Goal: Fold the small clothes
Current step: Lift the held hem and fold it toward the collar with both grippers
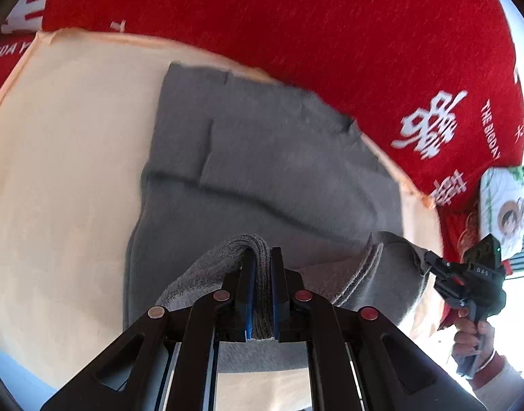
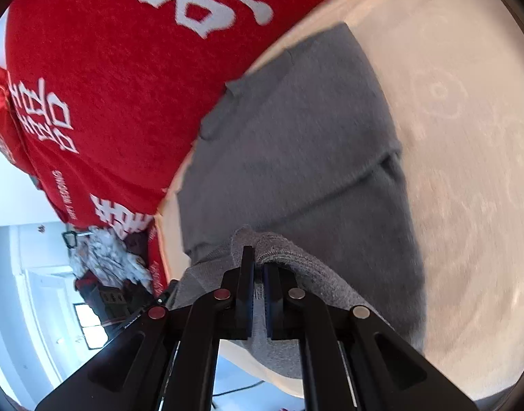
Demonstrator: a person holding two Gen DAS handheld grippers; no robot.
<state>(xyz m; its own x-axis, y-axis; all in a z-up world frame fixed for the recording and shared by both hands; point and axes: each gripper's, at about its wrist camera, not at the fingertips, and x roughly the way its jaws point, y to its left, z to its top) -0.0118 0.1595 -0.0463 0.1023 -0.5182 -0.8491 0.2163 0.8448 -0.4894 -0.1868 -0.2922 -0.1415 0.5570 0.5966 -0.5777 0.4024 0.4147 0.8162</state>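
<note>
A grey knit garment (image 1: 262, 157) lies on a cream cloth (image 1: 63, 171), with part of it folded over. My left gripper (image 1: 262, 257) is shut on a ribbed edge of the garment and lifts it off the cloth. My right gripper (image 1: 429, 260) shows at the right of the left wrist view, shut on another corner of the same edge. In the right wrist view the right gripper (image 2: 258, 257) pinches the grey garment (image 2: 296, 144) the same way, above the cream cloth (image 2: 467, 137).
A red blanket with white characters (image 1: 296, 27) lies beyond the cream cloth, and shows in the right wrist view (image 2: 107, 68). A printed package (image 1: 501, 209) sits at the far right. A cluttered room corner with a patterned bundle (image 2: 104, 253) shows at the left.
</note>
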